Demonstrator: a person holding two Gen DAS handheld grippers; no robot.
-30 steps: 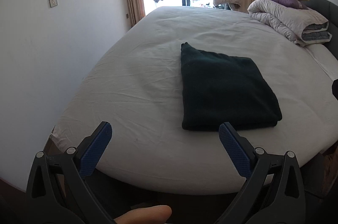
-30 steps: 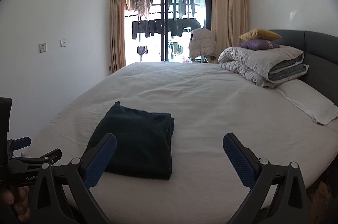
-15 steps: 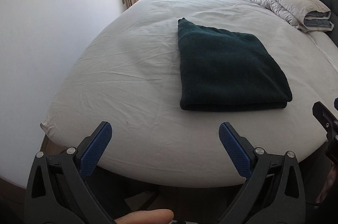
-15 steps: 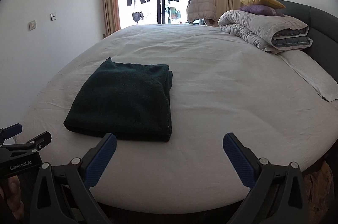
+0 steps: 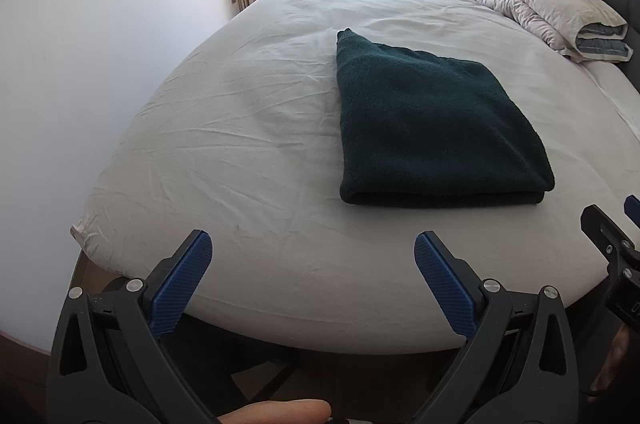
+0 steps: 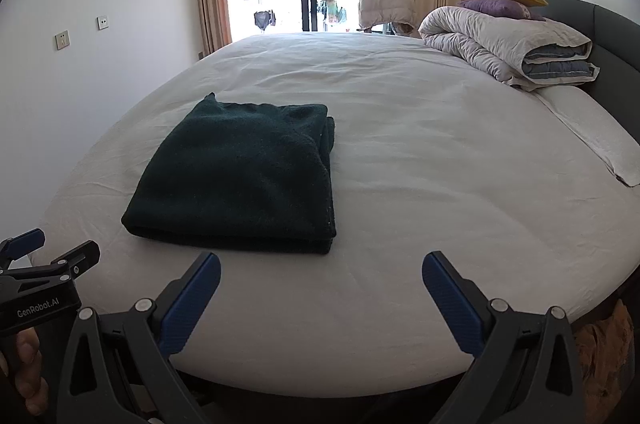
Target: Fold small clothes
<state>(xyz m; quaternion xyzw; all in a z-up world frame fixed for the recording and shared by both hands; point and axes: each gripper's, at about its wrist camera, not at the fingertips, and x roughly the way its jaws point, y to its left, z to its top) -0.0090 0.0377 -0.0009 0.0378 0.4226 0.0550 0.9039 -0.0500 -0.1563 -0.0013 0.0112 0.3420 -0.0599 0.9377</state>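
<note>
A dark green garment (image 5: 432, 127) lies folded into a neat rectangle on the white bed sheet (image 5: 240, 127); in the right wrist view the same garment (image 6: 244, 179) sits left of centre. My left gripper (image 5: 312, 264) hangs open over the bed's near edge, short of the garment and to its left, nothing between its blue pads. My right gripper (image 6: 320, 284) is open too, over the near edge just right of the garment's front corner. Each gripper shows at the edge of the other's view.
A rolled grey duvet (image 6: 516, 51) with a purple and a yellow pillow lies at the far right by the dark headboard (image 6: 600, 23). A white pillow (image 6: 596, 139) lies along the right side. A white wall (image 5: 80, 83) runs close on the left. Balcony doors stand beyond.
Both wrist views have tilted downward and drawn nearer the bed, so the garment looks larger. The garment itself has not moved. Both grippers stayed open.
</note>
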